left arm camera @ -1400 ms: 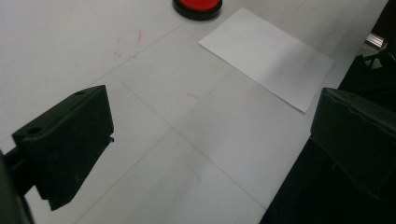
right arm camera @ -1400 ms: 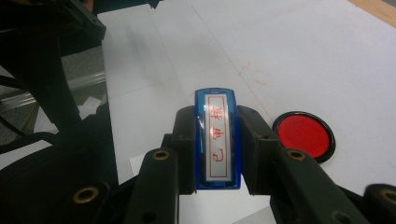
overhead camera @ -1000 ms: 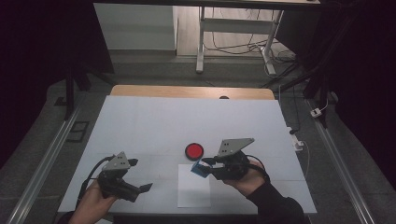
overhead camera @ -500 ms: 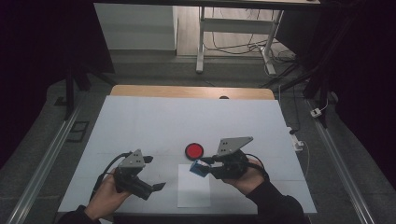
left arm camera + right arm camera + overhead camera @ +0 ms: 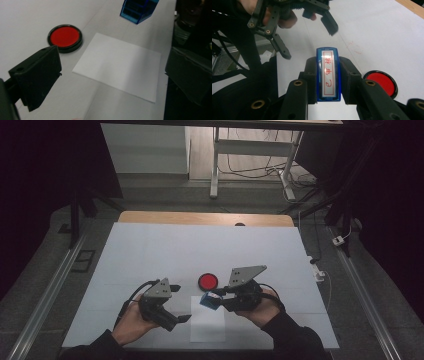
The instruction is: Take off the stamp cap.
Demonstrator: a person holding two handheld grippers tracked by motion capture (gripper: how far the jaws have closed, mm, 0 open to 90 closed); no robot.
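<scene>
- White flat counter (image 5: 150,250): wide bare area to the far side and left; wooden strip along the far edge, near edge close behind the hands.
- White rectangular paper sheet (image 5: 208,320) lies near-centre, long axis near-to-far, between the two hands.
- Round red ink pad in black rim (image 5: 208,281) sits just beyond the sheet's far edge, apart from it.
- Right claw (image 5: 216,300) pinches a blue translucent plastic stamp block (image 5: 209,301), red characters on its white label, long axis along the jaws. The block hangs over the sheet's far edge, pad just beyond it to the far side. Probably an inking or stamping move; either target is a short reach.
- Left claw (image 5: 181,319) is spread and empty, at the sheet's left edge, placed to pin the paper.
</scene>
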